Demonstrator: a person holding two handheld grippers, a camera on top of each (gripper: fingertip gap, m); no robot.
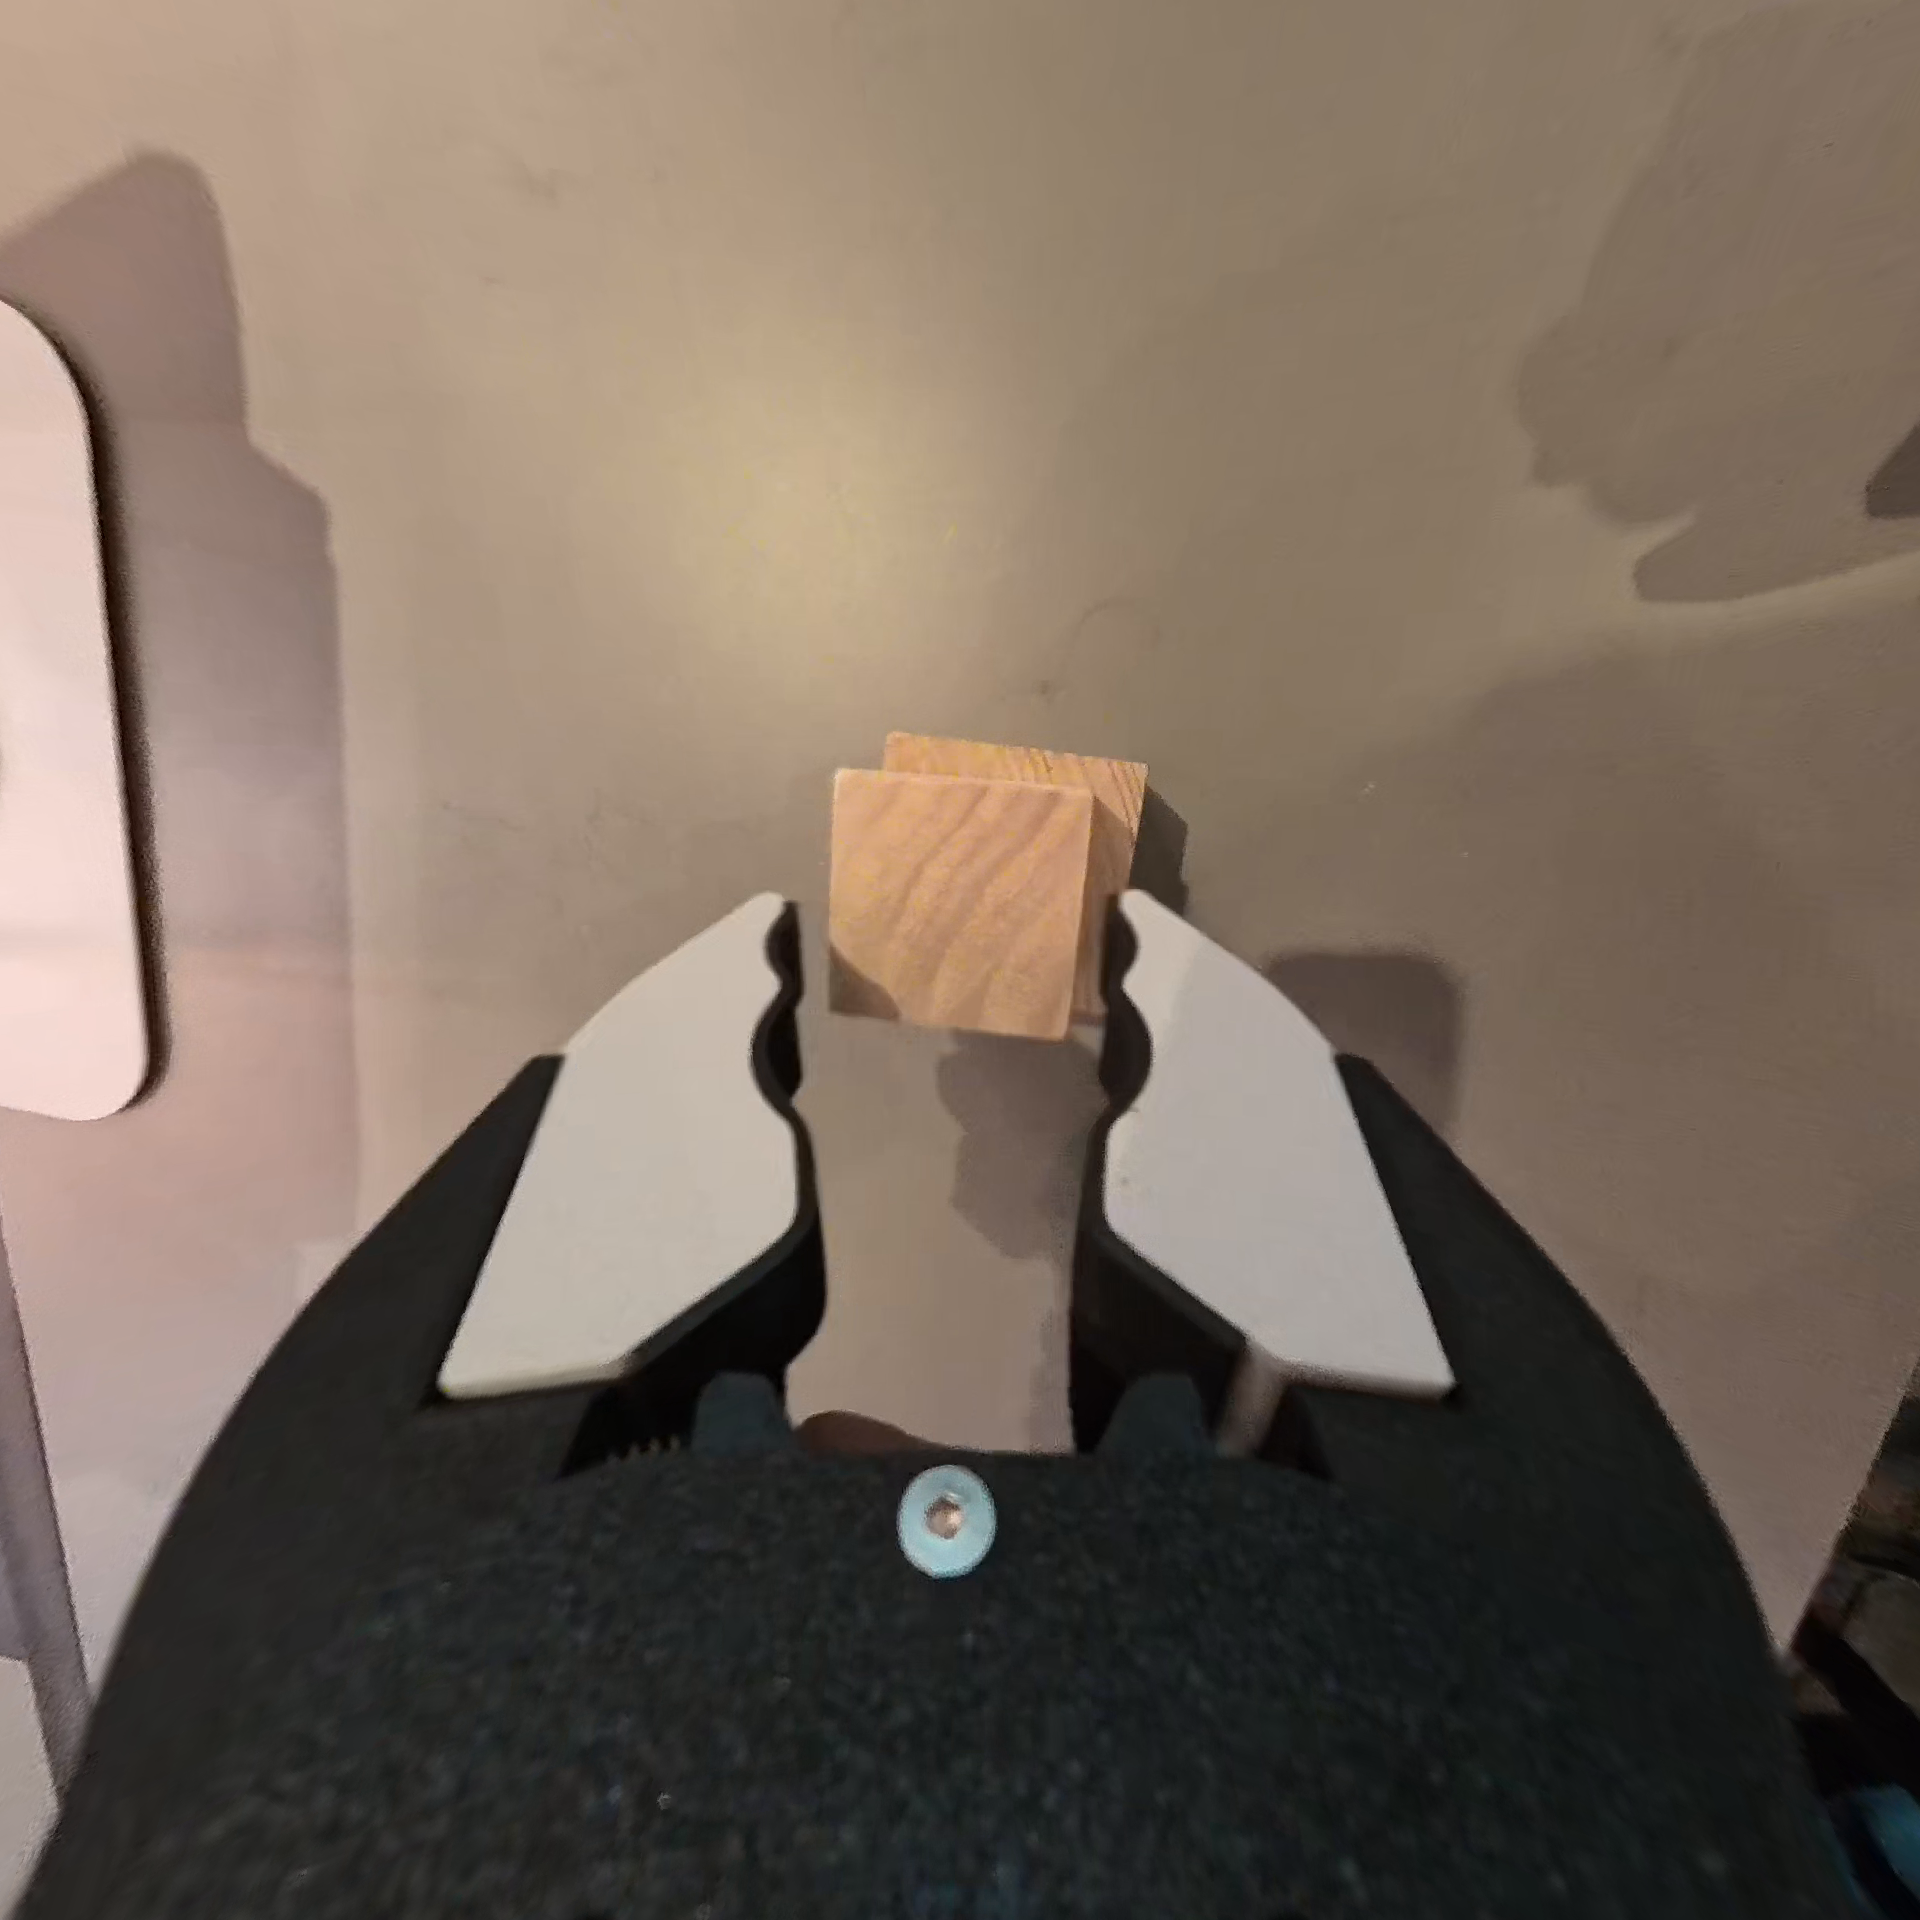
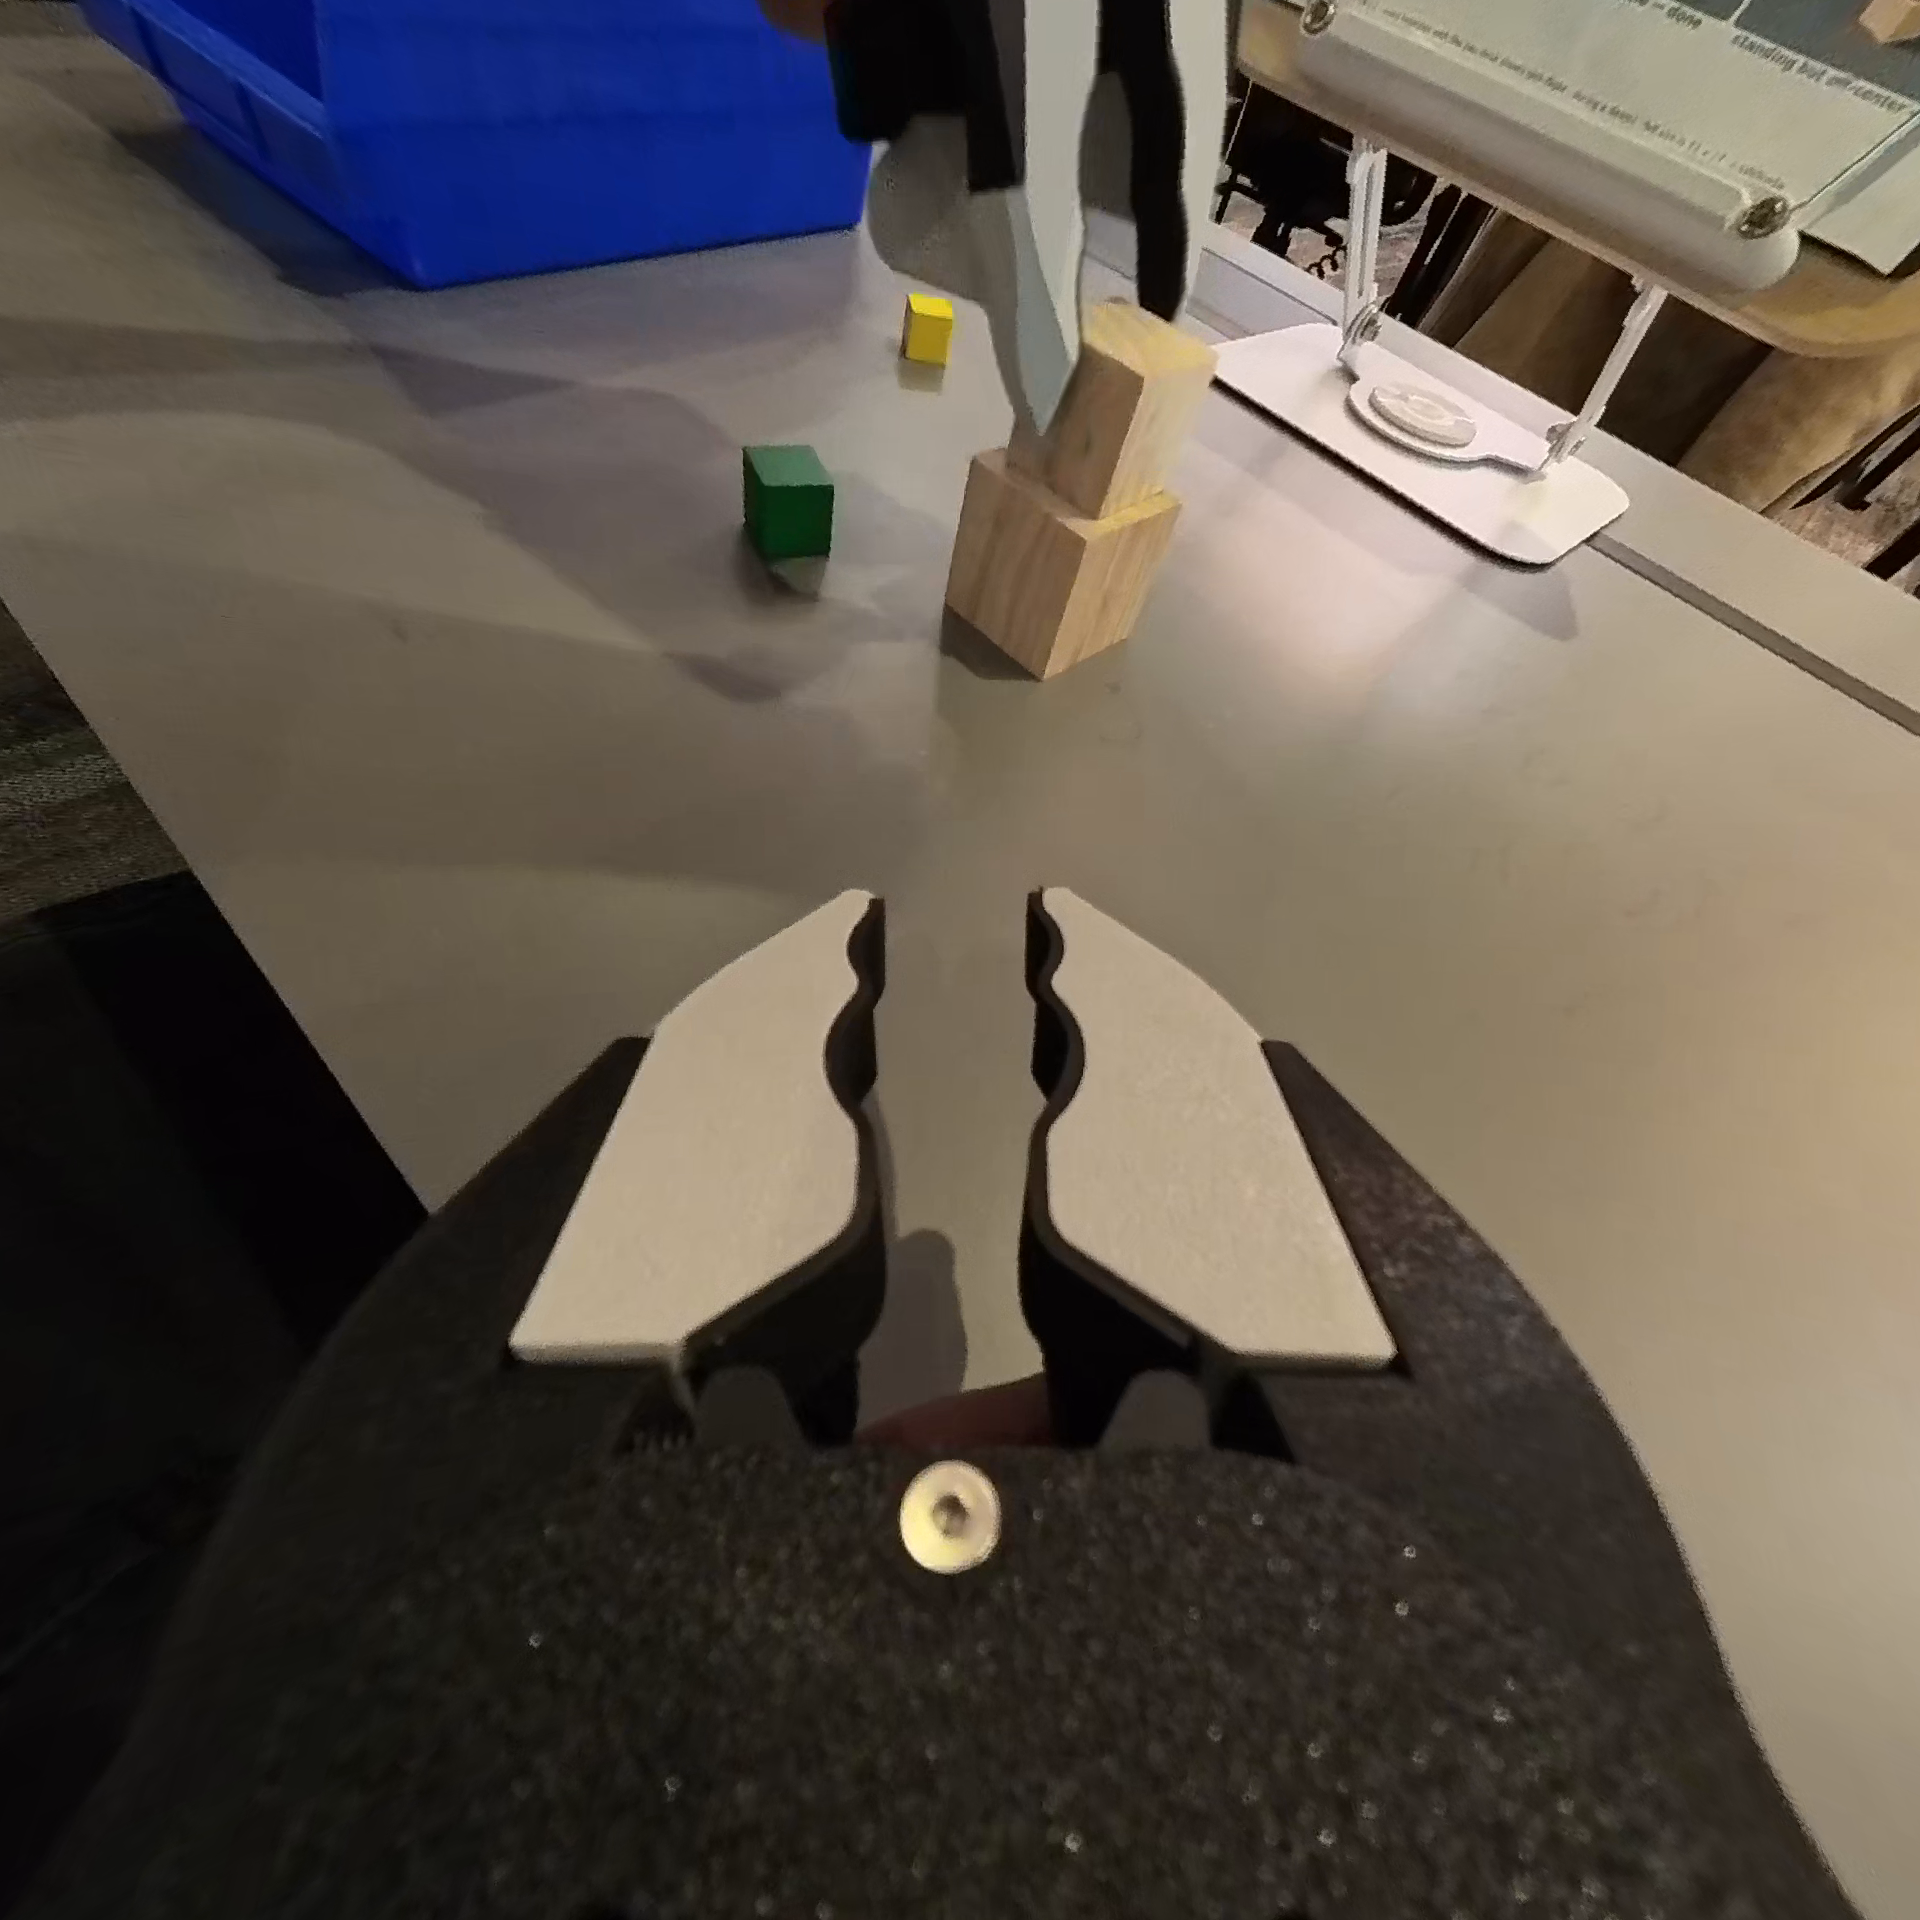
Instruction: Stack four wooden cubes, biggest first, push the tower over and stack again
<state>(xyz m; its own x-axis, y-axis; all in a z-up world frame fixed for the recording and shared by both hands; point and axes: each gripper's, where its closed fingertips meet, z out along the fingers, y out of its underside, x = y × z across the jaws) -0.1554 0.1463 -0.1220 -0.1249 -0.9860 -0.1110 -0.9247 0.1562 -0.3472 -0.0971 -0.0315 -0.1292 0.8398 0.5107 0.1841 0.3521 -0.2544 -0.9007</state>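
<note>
Two plain wooden cubes stacked on the desk (image 2: 1351,831): big cube (image 2: 1049,582) at the bottom, smaller cube (image 2: 1117,426) on top, sitting askew and tilted. Left gripper (image 1: 956,914) comes from above, jaws straddling the smaller cube; a gap shows on one side and the other finger (image 1: 1195,1039) lies against or just beside the wood, so cannot tell whether it grips. Green cube (image 2: 788,501) sits just left of the stack, apart from it; yellow cube (image 2: 927,327), smaller, farther back. Blue bin (image 2: 520,135) behind them at far left. White stand (image 2: 1455,468) with a flat base to the right of the stack. Right gripper (image 2: 956,935) low over bare desk, well apart from the cubes, jaws narrowly parted, holding nothing.
</note>
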